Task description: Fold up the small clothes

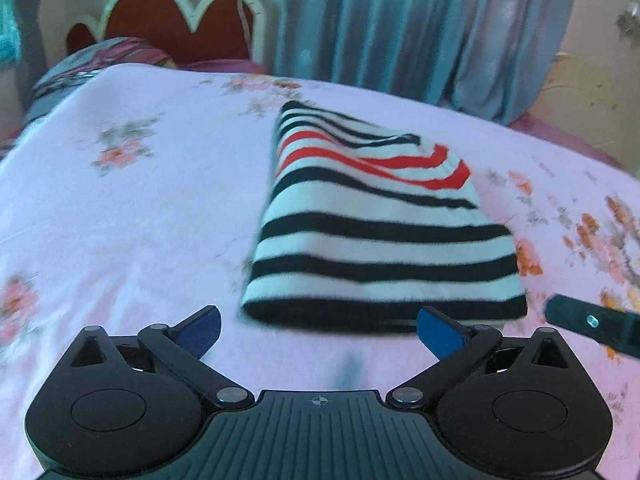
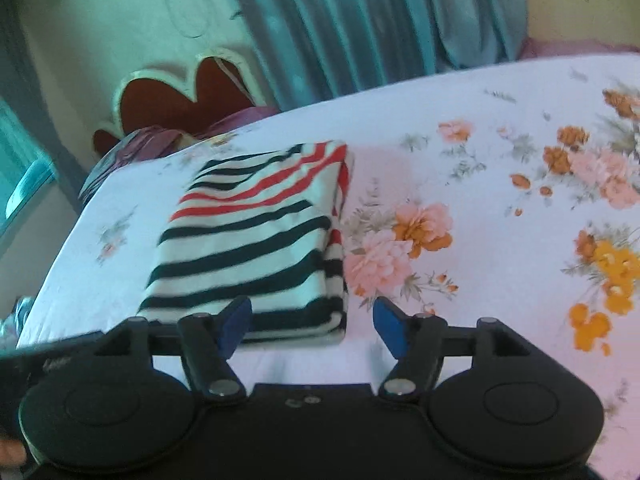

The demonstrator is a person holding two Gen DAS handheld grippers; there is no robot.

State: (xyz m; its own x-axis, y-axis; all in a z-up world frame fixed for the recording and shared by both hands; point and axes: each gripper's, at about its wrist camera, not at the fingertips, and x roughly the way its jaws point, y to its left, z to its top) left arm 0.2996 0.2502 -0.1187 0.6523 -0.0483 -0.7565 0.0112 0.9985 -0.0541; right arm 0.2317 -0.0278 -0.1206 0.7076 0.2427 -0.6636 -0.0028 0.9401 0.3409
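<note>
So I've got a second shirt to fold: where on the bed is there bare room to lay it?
Left of the folded black, white and red striped shirt, bare floral sheet reaches the pillow. Right of it, sheet lies free too. Nowhere crowded.

A bed (image 1: pixel 132 216) spread with a pale floral sheet (image 2: pixel 500 208) stands before a scalloped red headboard (image 1: pixel 172 28). Blue-grey curtains (image 1: pixel 392 28) hang behind it, and a patterned pillow (image 1: pixel 100 62) lies at the head end.

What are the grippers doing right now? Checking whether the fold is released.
Left gripper: open, holding nothing.
Right gripper: open, holding nothing; striped garment lies folded on the bed.
</note>
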